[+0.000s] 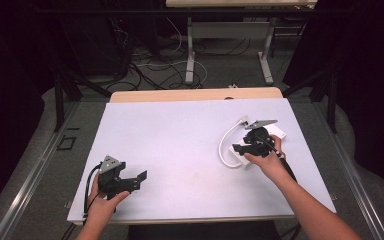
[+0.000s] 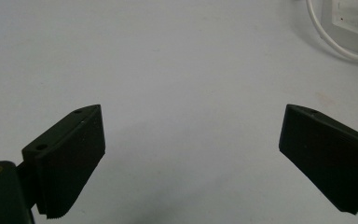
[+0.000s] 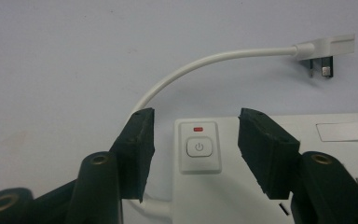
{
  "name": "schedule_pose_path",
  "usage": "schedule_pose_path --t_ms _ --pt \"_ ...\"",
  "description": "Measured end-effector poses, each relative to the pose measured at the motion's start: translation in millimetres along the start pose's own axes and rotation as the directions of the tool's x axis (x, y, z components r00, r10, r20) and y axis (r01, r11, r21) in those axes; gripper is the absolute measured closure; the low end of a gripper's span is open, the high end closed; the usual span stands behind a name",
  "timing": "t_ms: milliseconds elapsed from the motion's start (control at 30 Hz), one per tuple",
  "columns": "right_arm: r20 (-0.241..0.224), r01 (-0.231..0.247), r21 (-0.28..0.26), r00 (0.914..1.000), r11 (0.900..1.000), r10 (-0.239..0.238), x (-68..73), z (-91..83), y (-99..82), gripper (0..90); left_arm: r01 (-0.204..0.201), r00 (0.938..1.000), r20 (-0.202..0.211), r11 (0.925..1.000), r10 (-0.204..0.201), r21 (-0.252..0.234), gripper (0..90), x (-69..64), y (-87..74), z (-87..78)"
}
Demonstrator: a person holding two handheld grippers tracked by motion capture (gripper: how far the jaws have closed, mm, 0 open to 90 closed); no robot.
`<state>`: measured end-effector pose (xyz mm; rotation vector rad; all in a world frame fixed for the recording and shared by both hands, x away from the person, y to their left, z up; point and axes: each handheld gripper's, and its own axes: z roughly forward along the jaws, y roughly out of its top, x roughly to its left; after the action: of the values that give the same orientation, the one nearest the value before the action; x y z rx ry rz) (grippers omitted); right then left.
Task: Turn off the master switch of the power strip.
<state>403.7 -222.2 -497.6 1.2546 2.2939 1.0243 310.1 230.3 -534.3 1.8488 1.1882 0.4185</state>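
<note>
A white power strip (image 1: 280, 132) lies at the right of the table, its short white cable (image 1: 223, 145) looping round to a flat plug (image 1: 243, 120). My right gripper (image 1: 242, 148) hovers over the strip's near end. In the right gripper view this gripper (image 3: 196, 116) is open, its jaws either side of the strip's end (image 3: 242, 196) with the power button (image 3: 198, 147) and red light (image 3: 198, 129); the cable (image 3: 191, 67) arcs to the plug (image 3: 324, 49). My left gripper (image 1: 132, 176) sits near the front left, wide open (image 2: 193, 112) over bare table.
The pale table top (image 1: 180, 130) spreads between the two grippers. In the left gripper view a corner of the strip (image 2: 349, 18) and its cable (image 2: 335, 44) lie far off. Beyond the table's far edge are floor cables (image 1: 150, 65) and a desk's legs (image 1: 190, 50).
</note>
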Motion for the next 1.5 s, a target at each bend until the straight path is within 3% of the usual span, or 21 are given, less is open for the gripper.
schedule_pose_path --t_ms 500,767,900,1067,1500 --pt "-0.019 0.020 0.001 0.9996 0.9998 -0.020 9.5 -14.4 -2.9 36.3 0.006 1.0000 -0.007 0.9999 -0.006 -0.008 7.0 -0.1 -0.2 -0.3" --pt "-0.022 0.032 -0.005 0.9993 0.9995 -0.032 11.0 -13.5 -13.3 17.7 0.001 1.0000 -0.003 1.0000 -0.001 -0.005 7.0 -0.4 0.0 0.3" --pt "-0.009 0.016 -0.005 0.9998 0.9999 -0.016 9.7 -16.0 -18.0 14.5 0.003 1.0000 0.004 1.0000 -0.003 -0.002 7.0 0.4 0.3 -0.5" --pt "0.026 0.018 -0.026 0.9995 0.9995 -0.017 6.4 -19.6 -24.3 0.0 0.004 1.0000 0.002 1.0000 -0.004 -0.001 7.0 0.5 0.3 -1.0" --pt "0.057 0.020 -0.059 0.9982 0.9981 -0.017 3.5 -34.7 -41.9 0.0 0.008 0.9999 -0.006 0.9999 -0.008 -0.007 7.0 0.8 -0.1 -2.6"
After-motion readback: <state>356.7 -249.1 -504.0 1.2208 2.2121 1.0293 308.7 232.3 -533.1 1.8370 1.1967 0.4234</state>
